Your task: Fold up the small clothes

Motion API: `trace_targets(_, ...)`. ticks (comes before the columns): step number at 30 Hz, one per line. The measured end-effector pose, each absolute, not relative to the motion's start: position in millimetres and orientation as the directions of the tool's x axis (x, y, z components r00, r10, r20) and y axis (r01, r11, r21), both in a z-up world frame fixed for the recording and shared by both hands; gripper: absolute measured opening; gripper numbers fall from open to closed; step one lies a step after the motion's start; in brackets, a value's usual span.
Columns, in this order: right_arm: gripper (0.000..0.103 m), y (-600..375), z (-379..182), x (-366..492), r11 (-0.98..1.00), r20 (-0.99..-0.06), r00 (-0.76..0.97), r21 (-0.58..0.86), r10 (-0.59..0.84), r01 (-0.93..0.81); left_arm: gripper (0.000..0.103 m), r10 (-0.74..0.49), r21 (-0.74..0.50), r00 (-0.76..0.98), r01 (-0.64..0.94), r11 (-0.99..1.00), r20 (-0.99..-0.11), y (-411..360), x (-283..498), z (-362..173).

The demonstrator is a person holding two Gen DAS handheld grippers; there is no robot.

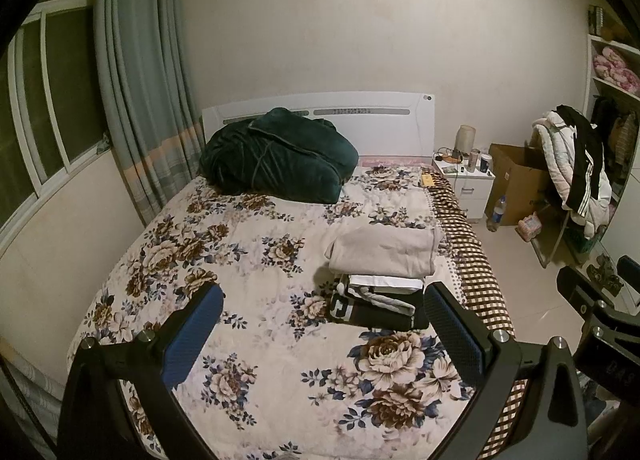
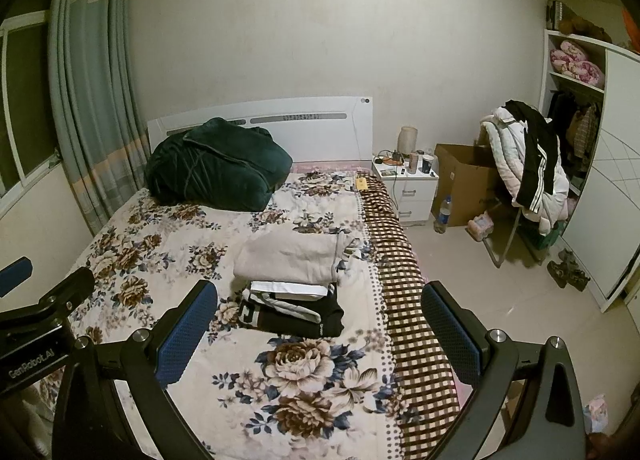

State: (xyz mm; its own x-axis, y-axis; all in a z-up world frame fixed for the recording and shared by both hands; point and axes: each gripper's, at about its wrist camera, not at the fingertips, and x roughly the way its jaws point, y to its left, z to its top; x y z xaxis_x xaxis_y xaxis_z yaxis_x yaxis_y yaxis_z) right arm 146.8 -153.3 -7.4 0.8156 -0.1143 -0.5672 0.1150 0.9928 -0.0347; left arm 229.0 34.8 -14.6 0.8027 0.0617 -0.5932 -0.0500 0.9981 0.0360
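Note:
A folded black garment with white lettering (image 1: 380, 310) (image 2: 292, 314) lies on the floral bedspread (image 1: 256, 244) (image 2: 168, 256) near the right side of the bed. A folded white piece (image 1: 386, 283) (image 2: 290, 288) lies on its far edge. A folded beige garment (image 1: 382, 250) (image 2: 288, 256) lies just behind them. My left gripper (image 1: 326, 326) is open and empty, held above the bed in front of the clothes. My right gripper (image 2: 320, 324) is open and empty, above the bed's right edge. Each gripper shows at the other view's edge.
A dark green blanket bundle (image 1: 276, 155) (image 2: 218, 163) sits at the white headboard. A checked blanket (image 1: 472, 260) (image 2: 404, 284) hangs over the bed's right side. A white nightstand (image 2: 406, 183), cardboard box (image 2: 464, 175), bottle (image 2: 442, 213) and clothes-laden chair (image 2: 524, 167) stand on the floor at right.

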Motion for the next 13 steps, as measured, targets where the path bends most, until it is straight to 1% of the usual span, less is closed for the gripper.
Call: trace_targets(13,0.103,-147.1,-7.3,149.8,0.993,-0.572,0.813,-0.03,-0.112,0.116,0.103,0.065,0.036,0.81,-0.055,0.998,-0.583,31.9,228.1,-8.9)
